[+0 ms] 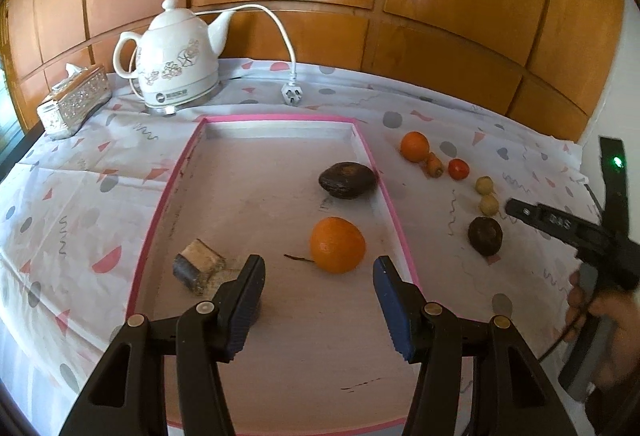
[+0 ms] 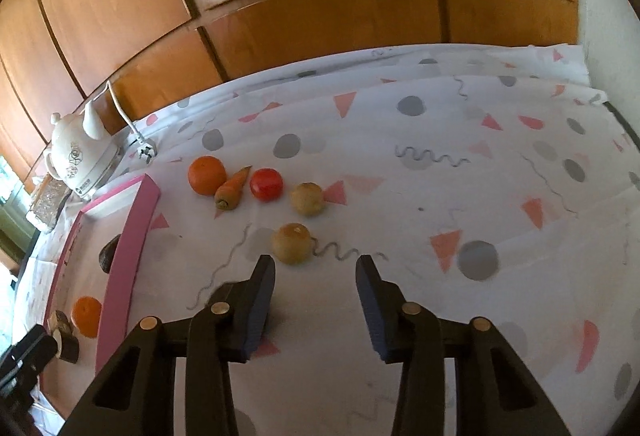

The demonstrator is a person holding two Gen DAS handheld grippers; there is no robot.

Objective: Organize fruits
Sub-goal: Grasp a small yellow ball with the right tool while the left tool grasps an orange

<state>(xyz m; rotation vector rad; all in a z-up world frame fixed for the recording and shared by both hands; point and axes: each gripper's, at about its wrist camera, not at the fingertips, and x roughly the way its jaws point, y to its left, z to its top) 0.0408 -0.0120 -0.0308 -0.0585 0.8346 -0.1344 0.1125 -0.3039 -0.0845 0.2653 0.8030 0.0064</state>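
Both claws, left claw and right claw, gape empty; an orange and avocado lie ahead in the pink tray, other fruits outside.

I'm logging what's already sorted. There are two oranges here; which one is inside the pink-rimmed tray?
The larger orange, lying in the tray just ahead of the open left gripper. The other orange sits outside on the tablecloth, touching the carrot.
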